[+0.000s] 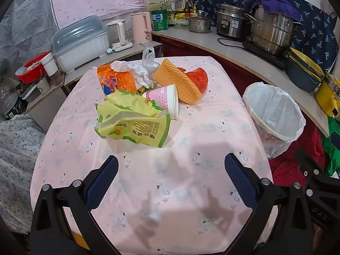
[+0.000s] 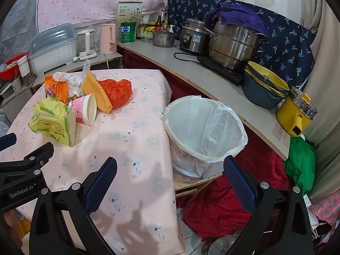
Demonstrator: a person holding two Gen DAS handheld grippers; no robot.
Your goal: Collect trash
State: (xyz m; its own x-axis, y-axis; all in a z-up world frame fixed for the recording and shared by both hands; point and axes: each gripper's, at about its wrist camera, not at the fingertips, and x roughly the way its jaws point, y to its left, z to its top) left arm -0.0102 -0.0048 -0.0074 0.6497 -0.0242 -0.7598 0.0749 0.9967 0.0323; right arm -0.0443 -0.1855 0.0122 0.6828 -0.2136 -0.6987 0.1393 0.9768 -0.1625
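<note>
A pile of trash lies on the pink tablecloth [image 1: 161, 170]: a yellow-green snack bag [image 1: 131, 121] nearest me, a tipped pink paper cup [image 1: 167, 101], an orange wafer-patterned wrapper [image 1: 180, 82], a red plastic bag [image 1: 198, 78], an orange packet [image 1: 116, 80] and crumpled white tissue [image 1: 136, 70]. The same pile shows in the right wrist view, with the snack bag [image 2: 54, 123] and cup [image 2: 85, 109] in front. A white-lined bin [image 2: 204, 131] stands right of the table, also seen as the bin [image 1: 274, 114]. My left gripper [image 1: 171, 167] hangs open short of the snack bag. My right gripper [image 2: 170, 170] is open, near the bin.
A counter [image 2: 191, 68] runs behind and to the right with steel pots [image 2: 233, 42], a rice cooker [image 2: 193, 36], stacked bowls [image 2: 263, 89] and a yellow pot [image 2: 297, 114]. A dish box [image 1: 80, 42] and kettles [image 1: 141, 27] stand at the back left. Red cloth [image 2: 212, 208] lies on the floor.
</note>
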